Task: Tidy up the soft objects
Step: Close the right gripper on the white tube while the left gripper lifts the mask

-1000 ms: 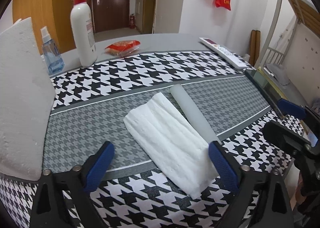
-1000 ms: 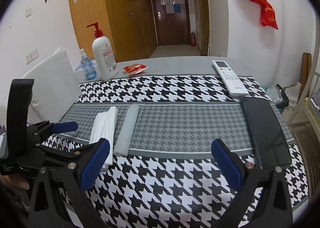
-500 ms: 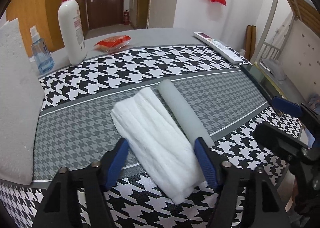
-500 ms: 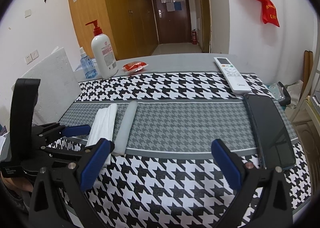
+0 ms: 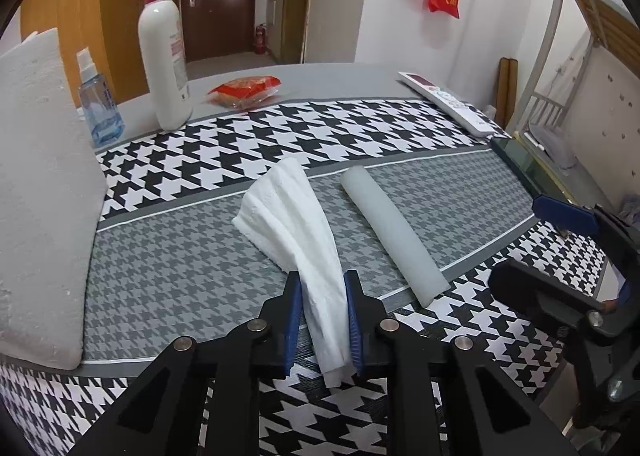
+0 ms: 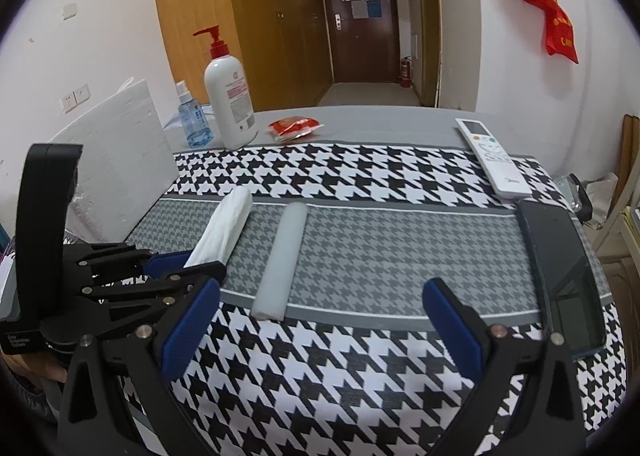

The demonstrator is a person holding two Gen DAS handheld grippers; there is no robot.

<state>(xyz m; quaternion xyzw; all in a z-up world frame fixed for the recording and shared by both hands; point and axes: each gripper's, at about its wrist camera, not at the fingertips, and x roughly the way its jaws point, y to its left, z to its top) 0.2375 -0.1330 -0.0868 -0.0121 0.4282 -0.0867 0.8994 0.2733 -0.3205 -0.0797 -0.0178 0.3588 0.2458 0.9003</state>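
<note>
A white folded cloth [image 5: 288, 211] lies on the grey band of the houndstooth table cover [image 5: 180, 268], left of a pale foam roll [image 5: 390, 232]. My left gripper [image 5: 322, 280] is closing on the cloth's near end. Its blue pads press the cloth from both sides and bunch it narrow. In the right wrist view the same cloth [image 6: 228, 223] runs into the left gripper [image 6: 188, 260] at the left. The foam roll [image 6: 284, 256] lies free beside it. My right gripper [image 6: 320, 292] stands open above the cover's front, with nothing between its fingers.
At the back stand a white pump bottle [image 6: 230, 103] and a blue spray bottle [image 6: 192, 123], with a red packet [image 6: 294, 125] beside them. A remote [image 6: 494, 157] and a dark phone [image 6: 564, 268] lie along the right edge. A white foam slab [image 5: 36, 183] leans at the left.
The left jaws have come together from wide open onto the cloth's near end, squeezing it narrow and drawing it away from the roll. The right gripper has stayed open and still.
</note>
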